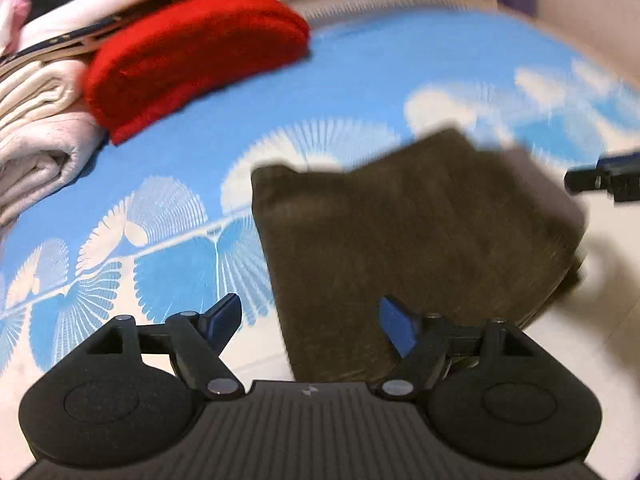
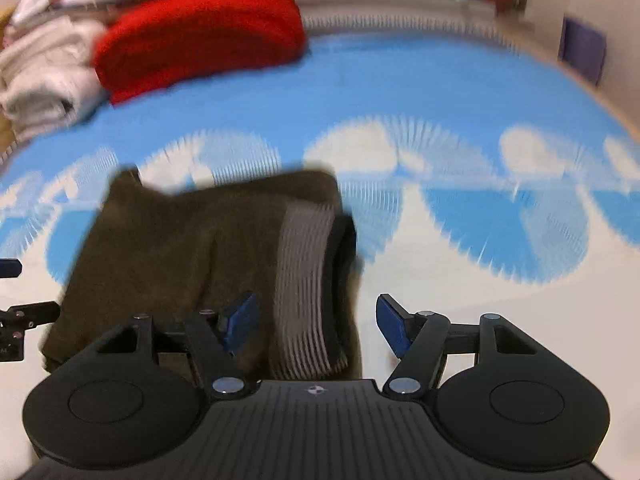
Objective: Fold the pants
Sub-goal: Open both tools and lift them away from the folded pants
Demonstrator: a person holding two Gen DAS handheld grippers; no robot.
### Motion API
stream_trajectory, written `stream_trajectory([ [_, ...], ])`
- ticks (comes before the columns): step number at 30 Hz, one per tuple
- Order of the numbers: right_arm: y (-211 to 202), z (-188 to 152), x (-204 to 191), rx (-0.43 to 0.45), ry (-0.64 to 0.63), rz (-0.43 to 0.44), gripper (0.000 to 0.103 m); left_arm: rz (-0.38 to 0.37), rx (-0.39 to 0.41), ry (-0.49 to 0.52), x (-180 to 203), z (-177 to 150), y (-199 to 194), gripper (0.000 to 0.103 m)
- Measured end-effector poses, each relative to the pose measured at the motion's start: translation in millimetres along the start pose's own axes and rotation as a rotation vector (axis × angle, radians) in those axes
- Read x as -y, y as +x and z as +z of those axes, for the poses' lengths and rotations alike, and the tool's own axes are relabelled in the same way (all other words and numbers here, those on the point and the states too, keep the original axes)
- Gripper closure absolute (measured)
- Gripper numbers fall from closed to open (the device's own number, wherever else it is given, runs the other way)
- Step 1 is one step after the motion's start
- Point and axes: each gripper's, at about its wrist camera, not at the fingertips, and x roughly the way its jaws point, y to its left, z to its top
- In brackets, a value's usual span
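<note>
The dark brown pants lie folded into a compact rectangle on the blue and white patterned sheet. My left gripper stands open over the near left edge of the pants, its blue pads apart and pressing on nothing. In the right wrist view the same pants show a grey ribbed waistband on their right side. My right gripper is open and straddles that waistband edge without pinching it. Each gripper shows at the edge of the other's view.
A folded red garment lies at the back left on a stack of white and cream laundry. The same red garment appears in the right wrist view. The sheet stretches away to the right of the pants.
</note>
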Motion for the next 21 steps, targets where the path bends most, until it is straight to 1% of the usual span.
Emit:
stream_trajectory([
  [1, -12, 2, -1, 0.043, 0.009, 0.006, 0.032, -0.009, 0.022, -0.042, -3, 2, -11, 0.021],
  [2, -24, 2, -1, 0.085, 0.015, 0.008, 0.03, 0.002, 0.048, -0.081, -6, 4, -24, 0.021],
  [4, -52, 4, -3, 0.16, 0.021, -0.004, 0.022, 0.06, 0.111, -0.119, -9, 6, -53, 0.02],
  [5, -67, 5, -5, 0.208, 0.025, -0.011, 0.02, 0.091, 0.141, -0.121, -7, 9, -63, 0.019],
  [7, -92, 6, -5, 0.28, 0.026, -0.013, 0.016, 0.121, 0.177, -0.103, -2, 10, -86, 0.018],
  [8, -104, 5, -7, 0.312, 0.026, -0.012, 0.015, 0.126, 0.186, -0.099, 1, 10, -99, 0.018],
  [10, -131, 0, -10, 0.372, 0.023, -0.015, 0.009, 0.108, 0.202, -0.12, 6, 4, -121, 0.018],
  [12, -150, -10, -16, 0.409, 0.021, -0.022, 0.007, 0.078, 0.21, -0.163, 9, -5, -138, 0.018],
  [14, -162, -23, -20, 0.415, 0.028, -0.025, 0.005, 0.039, 0.208, -0.227, 14, -22, -151, 0.017],
  [16, -163, -40, -22, 0.382, 0.037, -0.026, 0.005, 0.035, 0.217, -0.287, 19, -43, -151, 0.003],
  [17, -158, -46, -23, 0.334, 0.051, -0.036, 0.006, 0.052, 0.197, -0.284, 25, -57, -144, 0.002],
  [18, -155, -48, -24, 0.288, 0.064, -0.053, 0.008, 0.074, 0.109, -0.263, 30, -66, -141, 0.004],
  [19, -155, -49, -26, 0.274, 0.073, -0.058, 0.008, 0.084, 0.013, -0.262, 34, -68, -131, 0.007],
  [20, -156, -50, -29, 0.276, 0.065, -0.054, 0.008, 0.05, -0.019, -0.281, 35, -70, -127, 0.007],
  [21, -156, -49, -33, 0.273, 0.046, -0.052, 0.008, 0.013, -0.021, -0.298, 35, -68, -127, 0.007],
])
